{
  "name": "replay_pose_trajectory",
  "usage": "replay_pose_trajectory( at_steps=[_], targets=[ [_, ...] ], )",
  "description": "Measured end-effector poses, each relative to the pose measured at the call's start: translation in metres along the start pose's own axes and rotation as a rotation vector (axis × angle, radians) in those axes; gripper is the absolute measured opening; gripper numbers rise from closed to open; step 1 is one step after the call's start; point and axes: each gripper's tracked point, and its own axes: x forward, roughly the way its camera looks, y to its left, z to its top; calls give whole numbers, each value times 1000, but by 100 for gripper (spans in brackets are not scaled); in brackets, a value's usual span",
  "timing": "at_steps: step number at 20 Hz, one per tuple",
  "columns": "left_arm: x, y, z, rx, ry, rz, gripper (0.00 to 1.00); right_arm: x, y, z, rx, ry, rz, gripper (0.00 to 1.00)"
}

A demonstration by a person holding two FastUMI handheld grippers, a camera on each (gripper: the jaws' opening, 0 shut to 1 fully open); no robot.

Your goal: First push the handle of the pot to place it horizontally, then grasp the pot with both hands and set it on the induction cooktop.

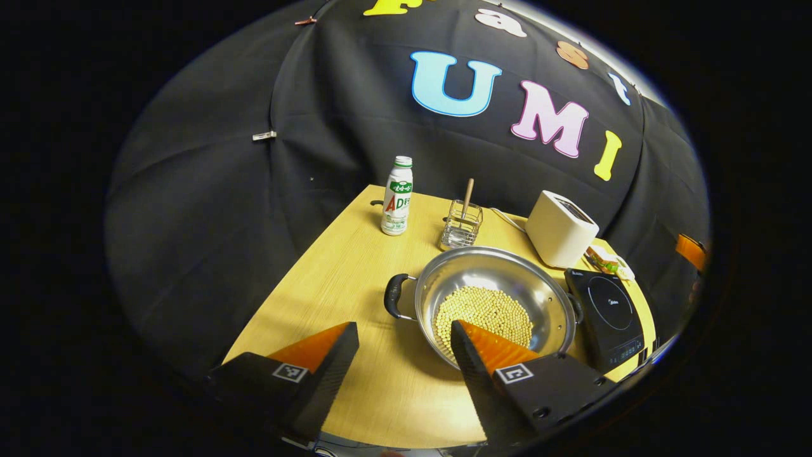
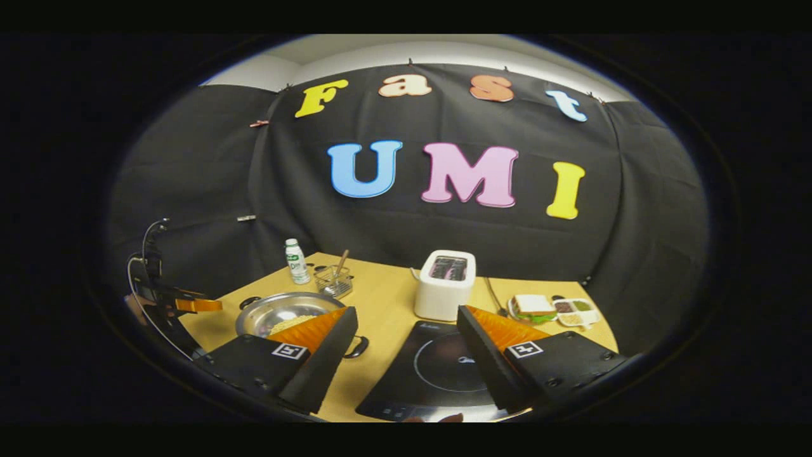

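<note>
Pot: round steel pot (image 1: 495, 304) holding yellow beans, two black loop handles, sits on wooden tabletop (image 1: 330, 279) just left of black induction cooktop (image 1: 609, 314). Left tongs (image 1: 403, 343) wide open, empty, hovering near side of pot. Right tongs (image 2: 406, 330) wide open, empty, above cooktop. Judgement: push left black handle (image 1: 394, 296) gently with one fingertip; keep beans from spilling; then grip both handles level.

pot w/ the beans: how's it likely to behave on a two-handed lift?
The pot looks like rigid polished steel, so probably slippery on the bowl wall; the black side handle seems the surer grip. The loose beans would likely slide and shift the load if it tilts. It is wide and shallow, so it probably won't tip.
</note>
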Motion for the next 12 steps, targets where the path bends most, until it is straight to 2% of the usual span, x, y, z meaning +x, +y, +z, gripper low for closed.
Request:
replay_pose_trajectory(
  at_steps=[7, 8, 9, 12],
  targets=[
    [59, 0, 0, 46, 93, -25, 93, 63, 51, -68, 84, 214, 63, 99],
    [68, 1, -1, 55, 106, -26, 89, 71, 56, -79, 84, 248, 66, 99],
    [76, 2, -2, 62, 120, -29, 93, 79, 59, -92, 86, 283, 64, 99],
    [100, 6, -5, 72, 154, -34, 94, 101, 66, -124, 132, 391, 50, 99]
  ],
)
